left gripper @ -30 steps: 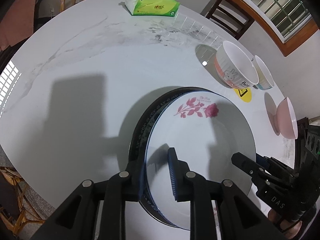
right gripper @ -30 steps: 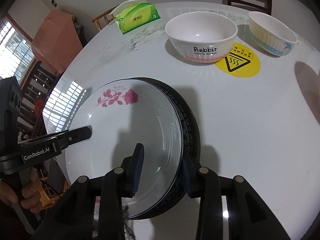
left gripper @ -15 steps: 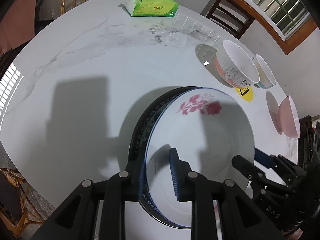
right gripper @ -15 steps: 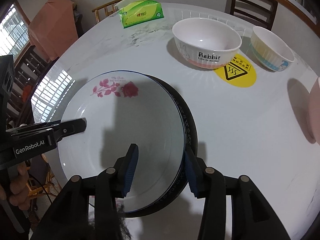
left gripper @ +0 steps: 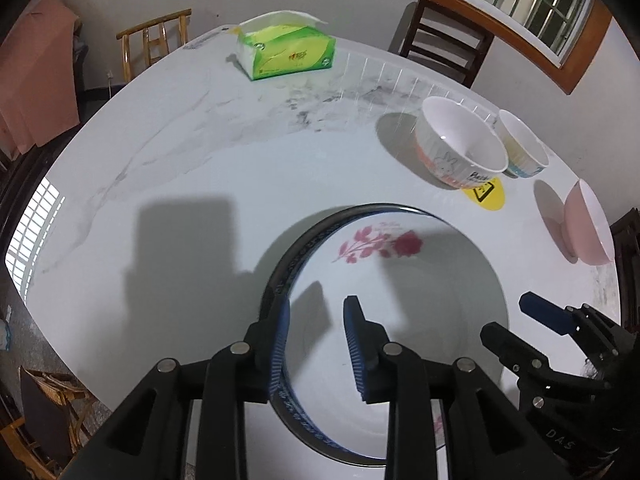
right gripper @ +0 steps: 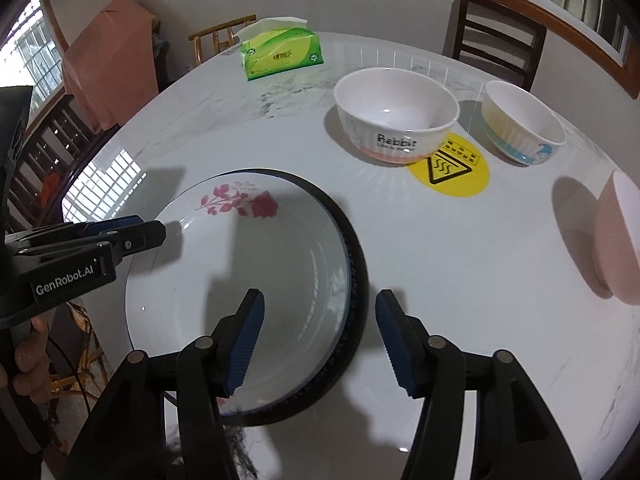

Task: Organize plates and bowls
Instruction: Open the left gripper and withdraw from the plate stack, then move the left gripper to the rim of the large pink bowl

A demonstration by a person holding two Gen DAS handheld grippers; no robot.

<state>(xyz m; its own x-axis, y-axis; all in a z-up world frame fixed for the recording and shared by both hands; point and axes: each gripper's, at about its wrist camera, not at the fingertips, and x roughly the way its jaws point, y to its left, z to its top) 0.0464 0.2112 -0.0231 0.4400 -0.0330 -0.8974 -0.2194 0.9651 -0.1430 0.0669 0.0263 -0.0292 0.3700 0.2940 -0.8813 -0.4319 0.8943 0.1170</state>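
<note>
A white plate with a red rose (left gripper: pixel 420 300) (right gripper: pixel 280 264) lies nested in a dark-rimmed plate (left gripper: pixel 286 266) (right gripper: pixel 357 256) on the marble table (left gripper: pixel 180 160). My left gripper (left gripper: pixel 318 340) straddles the plates' left rim. Its jaws are opening, and the inner pad stands clear of the white plate. My right gripper (right gripper: pixel 322 340) straddles the right rim with its jaws opening, both pads well off it. Each gripper shows in the other view: the right gripper (left gripper: pixel 516 320) and the left gripper (right gripper: pixel 148 230), which a hand holds.
Beyond the plates stand a white Rabbit bowl (right gripper: pixel 396 120), a yellow and blue bowl (right gripper: pixel 520 128) and a pink bowl (right gripper: pixel 620 240) at the right edge. A yellow warning sticker (right gripper: pixel 452 168) lies by the bowls. A green tissue pack (left gripper: pixel 288 52) sits at the far side, with chairs around the table.
Both grippers' jaws have spread apart from the plate rims. The white plate has settled level into the dark plate. The left gripper has lifted slightly.
</note>
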